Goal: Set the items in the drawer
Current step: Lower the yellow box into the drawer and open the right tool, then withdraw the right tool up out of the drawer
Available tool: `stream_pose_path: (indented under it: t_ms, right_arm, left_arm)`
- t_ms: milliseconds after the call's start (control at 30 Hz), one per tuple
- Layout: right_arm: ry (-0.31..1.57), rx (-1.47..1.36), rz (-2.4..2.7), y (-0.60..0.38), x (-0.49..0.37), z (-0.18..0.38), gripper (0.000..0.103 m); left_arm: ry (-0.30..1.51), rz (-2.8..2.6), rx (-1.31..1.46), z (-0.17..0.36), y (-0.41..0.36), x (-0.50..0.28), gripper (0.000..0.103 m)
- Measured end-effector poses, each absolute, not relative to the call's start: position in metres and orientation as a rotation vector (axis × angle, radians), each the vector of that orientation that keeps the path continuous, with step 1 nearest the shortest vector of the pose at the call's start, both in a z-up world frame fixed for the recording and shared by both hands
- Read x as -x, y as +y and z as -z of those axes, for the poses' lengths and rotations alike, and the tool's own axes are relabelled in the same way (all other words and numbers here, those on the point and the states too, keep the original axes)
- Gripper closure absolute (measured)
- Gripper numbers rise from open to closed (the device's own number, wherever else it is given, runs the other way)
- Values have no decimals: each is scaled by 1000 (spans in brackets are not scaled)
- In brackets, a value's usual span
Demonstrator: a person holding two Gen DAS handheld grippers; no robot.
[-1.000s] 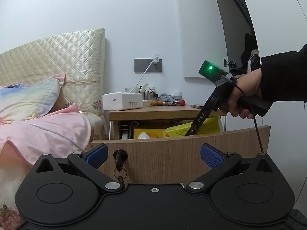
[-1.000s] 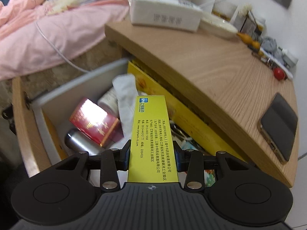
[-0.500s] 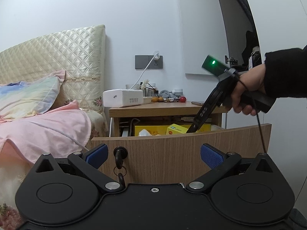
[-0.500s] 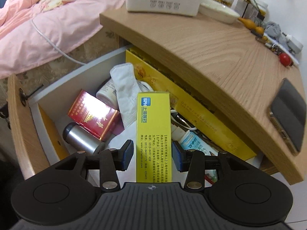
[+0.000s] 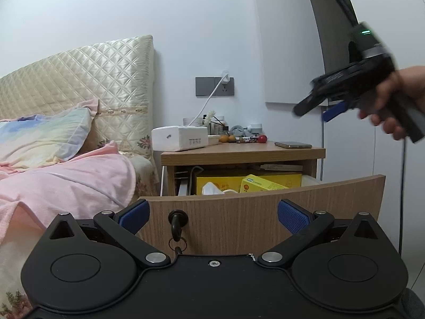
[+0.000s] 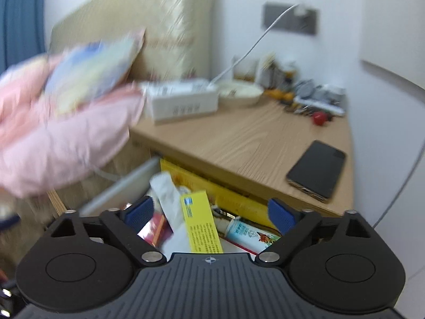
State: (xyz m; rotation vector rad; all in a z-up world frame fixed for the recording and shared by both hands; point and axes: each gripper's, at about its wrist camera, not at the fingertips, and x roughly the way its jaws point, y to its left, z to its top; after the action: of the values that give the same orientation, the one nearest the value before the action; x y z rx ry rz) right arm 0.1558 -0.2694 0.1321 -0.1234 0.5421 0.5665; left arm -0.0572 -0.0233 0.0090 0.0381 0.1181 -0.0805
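Right gripper (image 6: 209, 214), jaws opening to their widest with the blue ribbed pads well apart — nothing is pressed between them; the yellow carton (image 6: 201, 222) seen through the gap lies below in the drawer (image 5: 261, 207), free of both pads. Its long axis runs from the lower centre of the right wrist frame up toward the bench (image 6: 255, 138), roughly in line with the gripper's pointing direction, and it leans over a white crumpled packet (image 6: 167, 196) beside a red box (image 6: 154, 228) and a printed tube (image 6: 249, 232). In the left wrist frame the right gripper (image 5: 322, 106) appears blurred at the upper right, held in a hand (image 5: 390, 106) above and clear of the drawer. Left gripper (image 5: 212, 214), jaws wide and empty, level with the wood-grain drawer front at lower centre, just above the dark key (image 5: 176, 223) in its lock — judged the nearer tool for pushing the drawer shut, should no further item follow. Materials: the carton is smooth printed card, rigid and rectangular; the drawer front and bench top are matt laminate; a glossy phone (image 6: 316, 171) lies flat at the right of the bench, a white box (image 6: 183, 102) at its far left, beside the pink quilted bedding (image 5: 66, 180).
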Motion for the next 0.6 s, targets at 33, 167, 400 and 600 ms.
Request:
stream_pose_path:
  t_ms: [33, 167, 400, 600]
  right_arm:
    - [512, 90, -554, -275, -146, -134, 0]
    - [409, -6, -512, -295, -111, -134, 0]
    - [233, -44, -432, -306, -51, -105, 0]
    - [103, -127, -374, -310, -10, -72, 0]
  left_arm:
    - [118, 80, -38, -9, -23, 57, 1]
    - [114, 80, -36, -9, -23, 57, 1]
    - [98, 65, -71, -6, -26, 57, 1]
    - [97, 66, -82, -1, -31, 56, 1]
